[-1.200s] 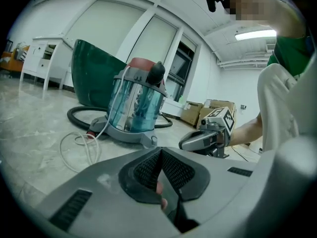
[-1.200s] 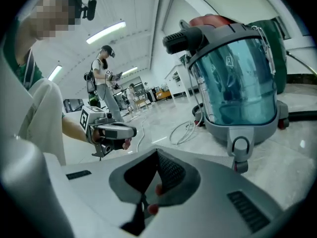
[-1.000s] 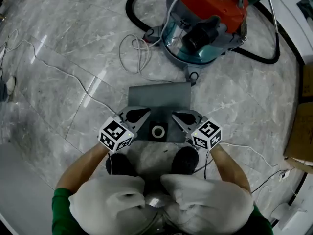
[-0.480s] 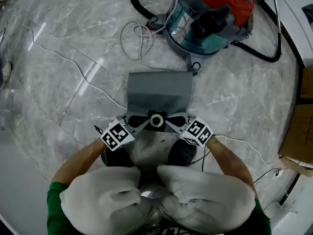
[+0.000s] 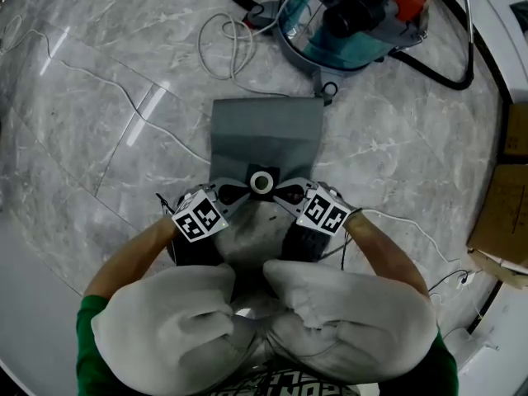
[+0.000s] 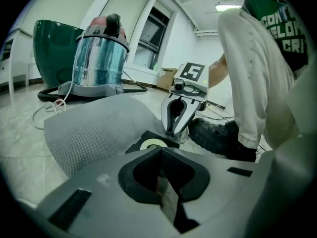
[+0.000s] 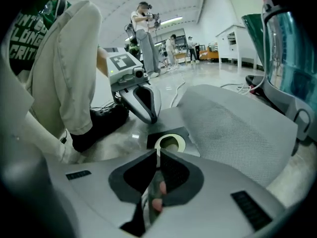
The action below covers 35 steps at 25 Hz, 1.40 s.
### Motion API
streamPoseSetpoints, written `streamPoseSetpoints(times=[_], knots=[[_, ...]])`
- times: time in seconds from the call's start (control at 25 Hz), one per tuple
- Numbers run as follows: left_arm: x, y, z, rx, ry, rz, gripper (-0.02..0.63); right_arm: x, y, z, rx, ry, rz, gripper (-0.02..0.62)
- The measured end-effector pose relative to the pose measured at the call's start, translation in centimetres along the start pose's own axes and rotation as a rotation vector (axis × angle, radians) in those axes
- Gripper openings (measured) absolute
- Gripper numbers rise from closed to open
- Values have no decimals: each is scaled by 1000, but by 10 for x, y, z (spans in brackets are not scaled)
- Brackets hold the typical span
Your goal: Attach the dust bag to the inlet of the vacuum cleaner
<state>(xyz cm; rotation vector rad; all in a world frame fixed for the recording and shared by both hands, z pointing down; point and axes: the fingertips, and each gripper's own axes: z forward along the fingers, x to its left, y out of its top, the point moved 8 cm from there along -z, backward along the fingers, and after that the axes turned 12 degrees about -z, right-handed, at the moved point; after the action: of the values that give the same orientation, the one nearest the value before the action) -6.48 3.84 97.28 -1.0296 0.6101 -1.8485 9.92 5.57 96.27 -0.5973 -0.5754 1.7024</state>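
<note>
A grey dust bag [image 5: 266, 134] lies flat on the marble floor, with its black collar and white ring [image 5: 262, 181] at the near end. My left gripper [image 5: 240, 190] is shut, its tips against the collar's left edge. My right gripper [image 5: 285, 190] is shut at the collar's right edge. Nothing shows between either pair of jaws. The ring [image 6: 151, 143] sits just past my left gripper [image 6: 159, 151], with the right gripper [image 6: 172, 130] opposite. The ring [image 7: 169, 143] also lies in front of my right gripper [image 7: 157, 155]. The vacuum cleaner [image 5: 355, 23] stands beyond the bag, its black inlet [image 5: 351, 11] facing it.
A black hose [image 5: 450, 85] and a white cord [image 5: 231, 52] lie beside the vacuum cleaner. A thin white cable [image 5: 124, 97] crosses the floor at left. Cardboard boxes [image 5: 503, 209] stand at right. The person's shoes [image 5: 307, 242] are just behind the grippers. People [image 7: 144, 33] stand far off.
Both grippers have come down and inward from flanking the collar to touching its edges. The bag has stayed on the floor. The view has tilted, so the vacuum cleaner sits higher.
</note>
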Motion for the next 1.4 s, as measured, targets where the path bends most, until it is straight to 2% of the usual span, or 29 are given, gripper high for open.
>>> streamPoseSetpoints(times=[0.2,0.32,0.44,0.48,0.56,0.64,1.0,1.4], knots=[[-6,-5,3,54,-4,73,-5,13,3,7,55,-4,-116,14],[-7,-8,5,73,12,101,-5,19,5,13,96,19,-191,97],[-8,-10,6,87,10,126,-5,25,5,20,144,24,-277,128],[-9,-11,7,95,0,134,8,27,4,22,160,22,-303,130],[-10,-13,9,119,-19,143,76,28,2,25,189,8,-345,133],[-11,-16,11,141,-25,156,104,27,0,27,208,-17,-371,133],[-3,-16,19,194,23,260,110,10,-1,19,179,-73,-308,133],[25,16,14,138,88,260,112,-36,13,-9,88,-203,-195,133]])
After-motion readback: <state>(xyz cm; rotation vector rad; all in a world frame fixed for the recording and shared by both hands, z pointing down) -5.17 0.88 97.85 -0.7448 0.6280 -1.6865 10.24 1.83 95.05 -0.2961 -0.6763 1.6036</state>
